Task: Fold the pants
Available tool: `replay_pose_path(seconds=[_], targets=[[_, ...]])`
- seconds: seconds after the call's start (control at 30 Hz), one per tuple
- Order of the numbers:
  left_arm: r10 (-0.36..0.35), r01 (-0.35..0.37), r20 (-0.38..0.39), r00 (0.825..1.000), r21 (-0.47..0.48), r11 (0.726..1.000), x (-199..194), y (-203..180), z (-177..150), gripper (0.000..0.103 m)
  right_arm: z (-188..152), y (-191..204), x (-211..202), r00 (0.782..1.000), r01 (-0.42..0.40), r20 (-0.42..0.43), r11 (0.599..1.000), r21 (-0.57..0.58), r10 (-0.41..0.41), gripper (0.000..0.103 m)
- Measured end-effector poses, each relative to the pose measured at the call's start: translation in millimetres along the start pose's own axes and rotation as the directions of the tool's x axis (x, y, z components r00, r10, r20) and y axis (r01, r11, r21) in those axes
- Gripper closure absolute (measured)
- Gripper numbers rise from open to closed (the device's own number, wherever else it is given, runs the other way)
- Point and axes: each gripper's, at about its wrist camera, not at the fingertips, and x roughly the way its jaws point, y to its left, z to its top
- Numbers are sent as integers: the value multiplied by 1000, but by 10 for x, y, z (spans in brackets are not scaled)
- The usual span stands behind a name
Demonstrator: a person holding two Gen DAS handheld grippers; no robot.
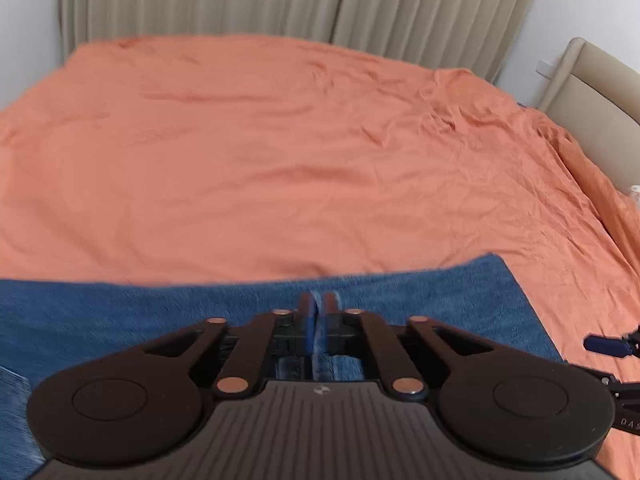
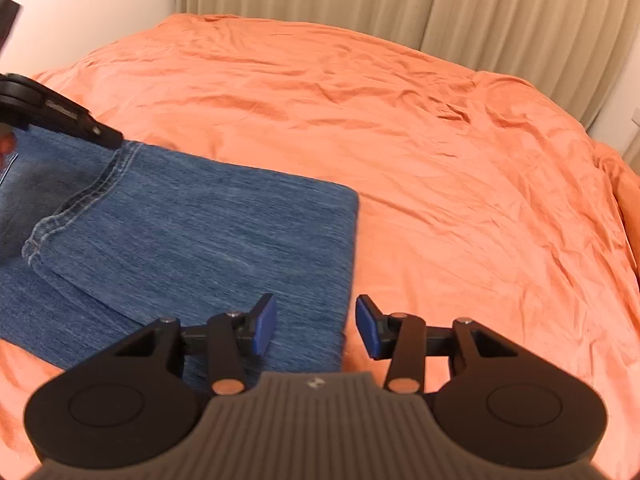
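Item: pants [image 2: 192, 232], blue denim, lying on a bed [image 2: 440, 160] with an orange cover, near its front edge.

Progress: judged well advanced. The pants form a flat, layered slab. A straight folded edge lies on the right in the right wrist view; a stitched hem runs across the top layer toward the left. At least one fold is done. Whether another fold or only smoothing is left cannot be told, since the left part runs out of view.

Orientation: long axis runs across the bed, left to right. Folded end points right; hem end points left.

Left hand-held gripper [image 1: 319, 312]: clenched, a ridge of denim pinched between its blue pads, near the far edge of the slab.

Right hand-held gripper [image 2: 316, 326]: released, nothing held, straddling the folded edge without pressing on it.
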Motion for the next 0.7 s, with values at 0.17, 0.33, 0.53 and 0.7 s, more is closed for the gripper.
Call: replay_pose_path(seconds=[0.17,0.33,0.53,0.7], targets=[[-106,97,-100,989,-95,991,174,103,97,73,-63,-21,3,1000,-2,7,1000,18,2,62],[-68,57,-133,989,-90,994,403,91,-32,72,-100,71,-17,1000,-6,31,1000,-11,7,62],[-35,27,-144,989,-57,998,529,-17,-106,90,-171,51,-25,999,-9,32,1000,-20,9,62],[-63,63,-2,998,56,996,-15,-223,-54,98,-197,-93,-88,998,34,52,999,14,-34,65]])
